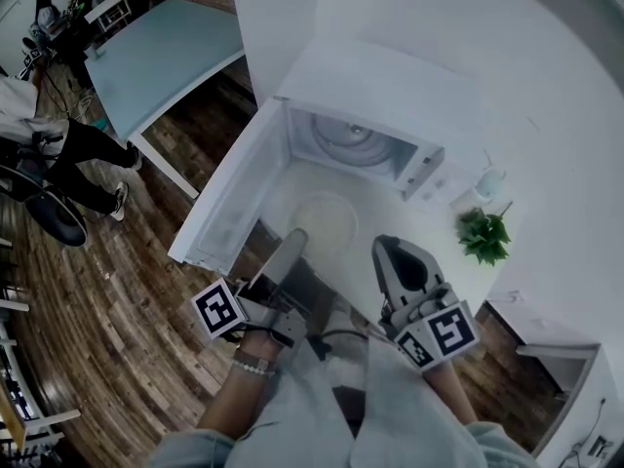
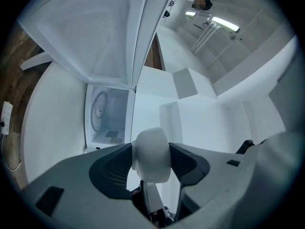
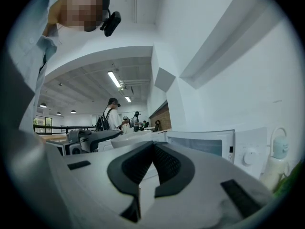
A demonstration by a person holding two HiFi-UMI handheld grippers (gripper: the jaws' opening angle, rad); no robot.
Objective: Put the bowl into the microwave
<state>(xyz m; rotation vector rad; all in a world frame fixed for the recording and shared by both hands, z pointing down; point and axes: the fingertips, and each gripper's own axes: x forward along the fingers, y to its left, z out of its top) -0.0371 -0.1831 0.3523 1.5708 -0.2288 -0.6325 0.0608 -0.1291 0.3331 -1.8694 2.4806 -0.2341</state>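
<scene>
The left gripper (image 1: 294, 238) (image 2: 150, 147) has its jaws pinched on the rim of a white bowl (image 1: 328, 220) (image 2: 152, 163). It holds the bowl out in front of the microwave (image 1: 390, 86), just outside the open mouth and not yet inside. In the left gripper view the rim sits squarely between the two dark pads (image 2: 114, 171), and past it the microwave's inside (image 2: 107, 113) shows with its round glass plate (image 2: 99, 109).

The right gripper (image 1: 392, 253) (image 3: 153, 147) has its jaws pressed together with nothing between them. It hangs in front of the microwave too, to the right of the bowl and apart from it. In its own view the bowl (image 3: 128, 138) and the left gripper (image 3: 90, 140) show just beyond its jaws, on the side away from the microwave's dial (image 3: 249, 157).

The microwave door (image 1: 229, 198) (image 2: 95, 32) stands swung wide open to the left of the mouth. The microwave sits on a white counter (image 1: 439, 237). To the right of the microwave stand a small white bottle (image 1: 487, 183) (image 3: 279, 151) and, nearer the person, a green plant (image 1: 485, 234). Well to the left of the microwave, across a wooden floor (image 1: 117, 300), are a pale blue table (image 1: 166, 52) and a standing person (image 1: 68, 154).
</scene>
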